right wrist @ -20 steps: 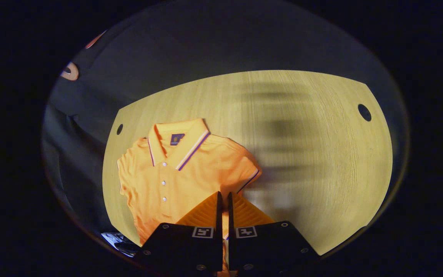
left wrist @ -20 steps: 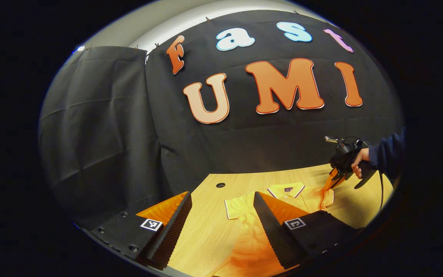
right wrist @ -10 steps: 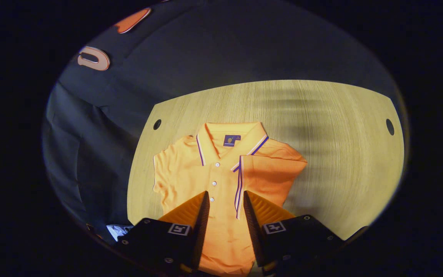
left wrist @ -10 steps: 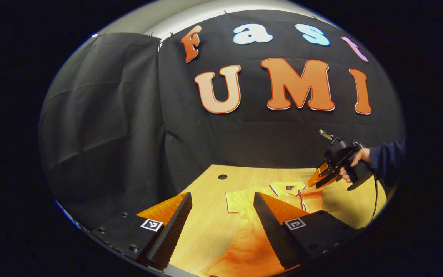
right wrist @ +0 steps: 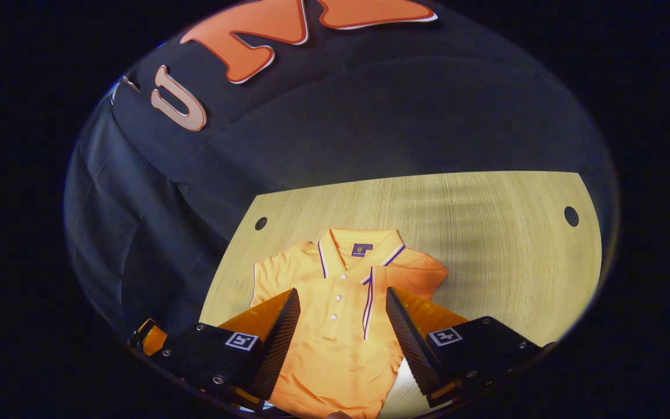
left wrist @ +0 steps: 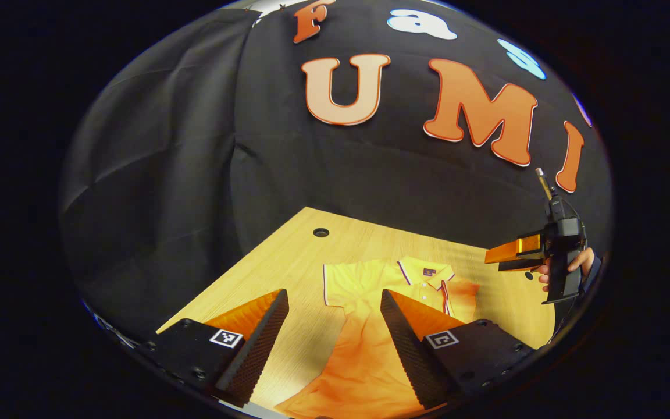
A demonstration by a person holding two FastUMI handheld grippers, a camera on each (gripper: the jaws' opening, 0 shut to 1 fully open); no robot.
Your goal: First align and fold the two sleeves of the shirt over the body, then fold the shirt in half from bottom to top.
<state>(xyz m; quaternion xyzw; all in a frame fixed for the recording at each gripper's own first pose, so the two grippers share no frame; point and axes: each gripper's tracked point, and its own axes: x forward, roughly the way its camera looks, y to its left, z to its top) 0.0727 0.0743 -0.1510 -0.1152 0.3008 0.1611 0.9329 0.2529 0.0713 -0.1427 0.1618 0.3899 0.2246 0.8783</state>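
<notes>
An orange polo shirt lies flat, collar away from me, on the wooden table. One sleeve is folded across the chest, its striped cuff next to the button placket. The other sleeve lies spread out to the side. My right gripper hovers open above the shirt's chest with nothing between its fingers. In the left gripper view, my left gripper stands open over the shirt near its lower part. There the right gripper hangs in the air at the right, held by a hand.
The table has round cable holes, one near the left rear corner and one at the right. Black cloth walls close off the back and left side. Bare wood lies to the right of the shirt.
My right gripper let go of the sleeve, which now lies folded on the chest, then opened and lifted up and back. My left gripper stayed open and tilted slightly.
</notes>
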